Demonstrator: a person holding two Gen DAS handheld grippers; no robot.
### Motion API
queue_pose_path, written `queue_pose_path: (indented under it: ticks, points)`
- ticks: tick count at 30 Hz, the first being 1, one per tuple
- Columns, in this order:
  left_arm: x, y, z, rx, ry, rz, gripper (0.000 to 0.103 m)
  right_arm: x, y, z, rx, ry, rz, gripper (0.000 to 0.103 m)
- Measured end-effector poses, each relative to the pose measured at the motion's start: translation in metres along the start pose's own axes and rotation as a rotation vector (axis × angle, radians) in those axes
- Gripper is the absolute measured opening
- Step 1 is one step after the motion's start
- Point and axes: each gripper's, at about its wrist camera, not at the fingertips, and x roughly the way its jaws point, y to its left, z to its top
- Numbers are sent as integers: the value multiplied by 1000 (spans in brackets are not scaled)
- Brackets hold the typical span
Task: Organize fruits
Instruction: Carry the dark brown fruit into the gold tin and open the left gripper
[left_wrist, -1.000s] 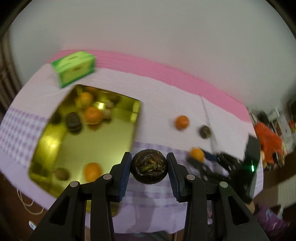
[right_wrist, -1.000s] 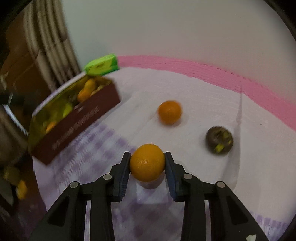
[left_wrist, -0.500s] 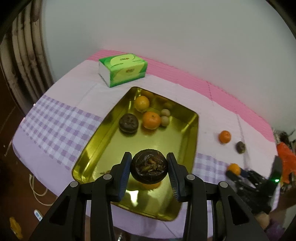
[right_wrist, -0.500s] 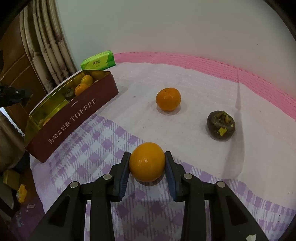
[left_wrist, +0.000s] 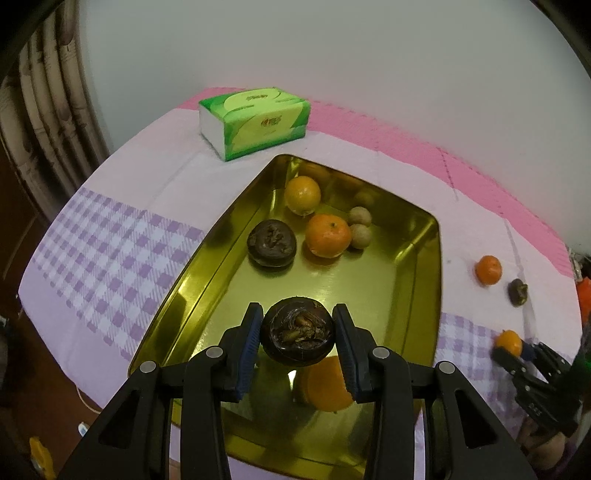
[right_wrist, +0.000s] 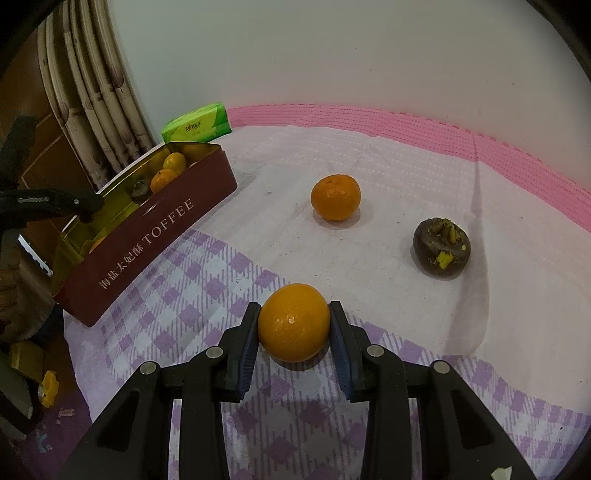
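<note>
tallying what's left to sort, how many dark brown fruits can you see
3: one held in the left gripper over the tin, namely the held dark fruit; one dark fruit in the tin; one dark fruit on the cloth. Others may hide behind the gripper.

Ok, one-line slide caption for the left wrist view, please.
Left gripper holds a dark mangosteen over the gold tin already containing several fruits.

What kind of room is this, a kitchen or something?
Probably a home living or dining room: a table under a checked cloth, a tissue box on it, curtains beside it, and a toffee tin holding fruit.
</note>
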Motion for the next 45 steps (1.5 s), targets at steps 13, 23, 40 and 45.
queue_pose_path:
  ticks: [13,23,40,45]
  points:
    - [16,-34,31,5,42,-84,40,0,0,0,3,0,3,34]
    - [44,-51,45,-49,84,-150,40,0,0,1,5,0,6,34]
    - [55,-62,43,-24,110,-185,40,0,0,0,5,0,6,35]
    - [52,-66,43,-4,104,-182,40,0,-1,0,6,0,7,35]
